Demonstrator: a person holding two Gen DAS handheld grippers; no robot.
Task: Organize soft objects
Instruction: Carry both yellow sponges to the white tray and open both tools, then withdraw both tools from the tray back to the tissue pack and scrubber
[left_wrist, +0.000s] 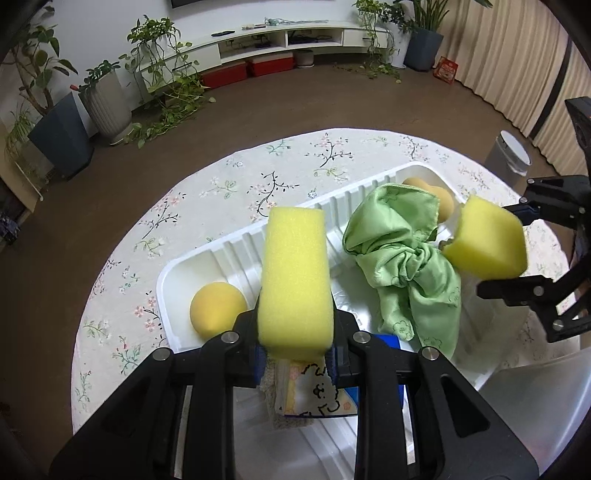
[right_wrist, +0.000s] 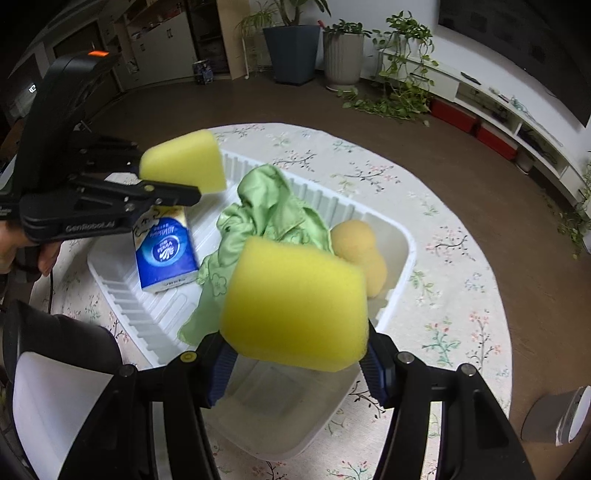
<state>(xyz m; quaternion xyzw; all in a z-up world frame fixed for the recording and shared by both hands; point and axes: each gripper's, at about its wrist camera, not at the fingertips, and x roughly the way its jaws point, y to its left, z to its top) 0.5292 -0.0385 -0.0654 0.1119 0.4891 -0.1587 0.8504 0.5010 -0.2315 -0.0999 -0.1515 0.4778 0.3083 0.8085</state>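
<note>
Left gripper (left_wrist: 295, 354): nearest the left wrist camera, its jaws pinch a tall yellow sponge block (left_wrist: 293, 280) by the lower end, held upright above the near end of the white tray (left_wrist: 173, 273).
Right gripper (right_wrist: 299, 363): its blue-padded jaws pinch a second yellow sponge (right_wrist: 295, 302), raised over the clear tub (right_wrist: 280, 424) that sits just in front of the tray on this side.
Where the soft things are: both sponges are in the air; the green cloth (left_wrist: 402, 258) lies crumpled in the middle of the tray; an orange foam ball (left_wrist: 216, 308) sits at one end, and an orange peanut-shaped foam piece (right_wrist: 360, 251) at the other.
Tissue pack (right_wrist: 166, 254): blue and white, lying in the tray under the left gripper.
Step in hand, as I judge it: carrying the sponges to their place, probably the clear tub.
Doing it well: lower each sponge until it touches the bottom before letting go, since foam springs back and can hop out; keep the two grippers apart so they do not collide; avoid snagging the cloth.
Count: two yellow sponges, one green cloth, two orange foam pieces, one tissue pack, one tray, one tub.
Table (right_wrist: 443, 229): round, with a floral cover.
</note>
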